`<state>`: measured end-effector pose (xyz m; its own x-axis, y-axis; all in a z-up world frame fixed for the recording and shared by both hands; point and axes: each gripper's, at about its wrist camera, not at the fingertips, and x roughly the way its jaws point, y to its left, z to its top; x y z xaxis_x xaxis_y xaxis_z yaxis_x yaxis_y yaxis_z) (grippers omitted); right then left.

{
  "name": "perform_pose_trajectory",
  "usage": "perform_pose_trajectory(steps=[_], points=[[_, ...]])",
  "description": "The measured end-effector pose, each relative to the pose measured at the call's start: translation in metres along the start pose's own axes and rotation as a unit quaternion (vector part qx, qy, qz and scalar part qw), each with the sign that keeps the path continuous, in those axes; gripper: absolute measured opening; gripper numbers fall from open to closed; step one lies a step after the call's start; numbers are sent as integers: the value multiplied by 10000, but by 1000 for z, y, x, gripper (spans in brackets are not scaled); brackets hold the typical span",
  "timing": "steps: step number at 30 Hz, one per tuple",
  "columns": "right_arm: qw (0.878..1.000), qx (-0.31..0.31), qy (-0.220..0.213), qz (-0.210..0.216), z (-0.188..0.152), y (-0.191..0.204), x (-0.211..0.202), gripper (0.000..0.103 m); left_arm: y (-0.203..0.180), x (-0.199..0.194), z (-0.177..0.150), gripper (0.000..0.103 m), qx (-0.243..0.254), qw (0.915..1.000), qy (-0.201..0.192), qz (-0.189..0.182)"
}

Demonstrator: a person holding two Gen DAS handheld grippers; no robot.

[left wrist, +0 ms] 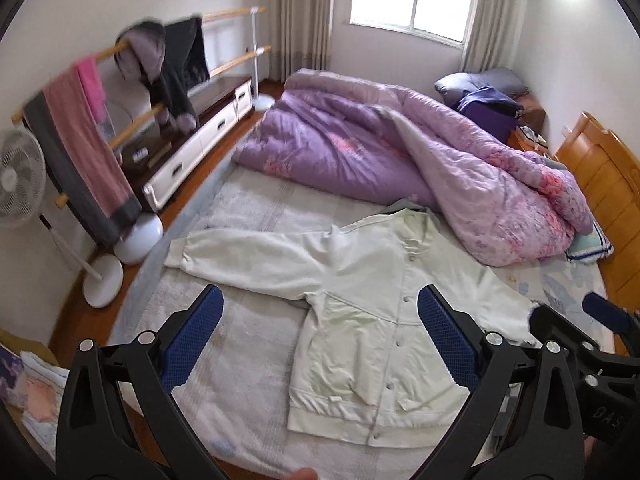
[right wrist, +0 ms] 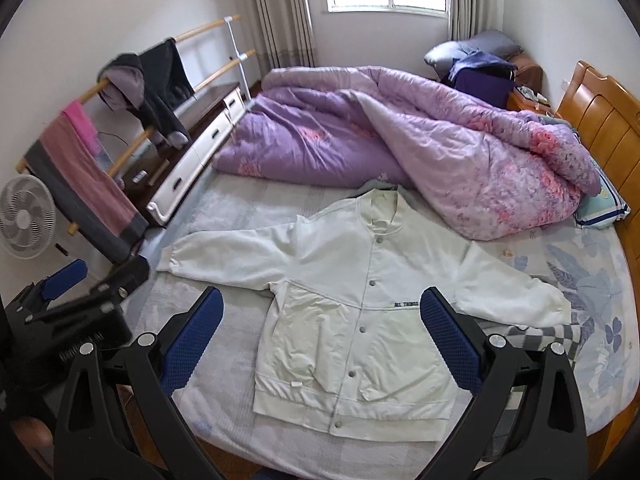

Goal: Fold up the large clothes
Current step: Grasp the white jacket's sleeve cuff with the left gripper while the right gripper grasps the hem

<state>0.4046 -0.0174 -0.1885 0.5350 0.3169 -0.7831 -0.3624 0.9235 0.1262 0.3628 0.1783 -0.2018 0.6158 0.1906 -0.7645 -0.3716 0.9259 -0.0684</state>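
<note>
White jacket [right wrist: 352, 312] is lying flat, snapped shut, sleeves spread, on the bed [right wrist: 224, 216] just beside the purple quilt [right wrist: 400, 148], both grippers, left [left wrist: 320, 336] and right [right wrist: 322, 336], hovering above it, fingers spread, grasping nothing.

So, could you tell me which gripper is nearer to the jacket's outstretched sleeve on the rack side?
Left. The left gripper hovers open above the jacket's rack-side half, just short of that sleeve; the right gripper hovers open farther over, toward the headboard side.

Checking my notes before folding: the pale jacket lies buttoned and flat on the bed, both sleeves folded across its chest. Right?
Not quite. The jacket lies buttoned and flat on the bed, but both sleeves are spread outward, not folded across its chest. The right wrist view shows it.
</note>
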Motion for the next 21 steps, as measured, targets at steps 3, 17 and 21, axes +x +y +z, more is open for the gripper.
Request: perform_pose_trajectory(steps=[3,17,21], points=[[9996,216,72,-191,10,18,41,95,69,63,12,98,-488,9983,240,-187],[9935,394,795,-718,9,56,267,95,366,337,-23,97,-3435,9353,824,209],[9910,343,1056,-747,0,57,326,95,427,409,-55,97,-4334,8963,939,83]])
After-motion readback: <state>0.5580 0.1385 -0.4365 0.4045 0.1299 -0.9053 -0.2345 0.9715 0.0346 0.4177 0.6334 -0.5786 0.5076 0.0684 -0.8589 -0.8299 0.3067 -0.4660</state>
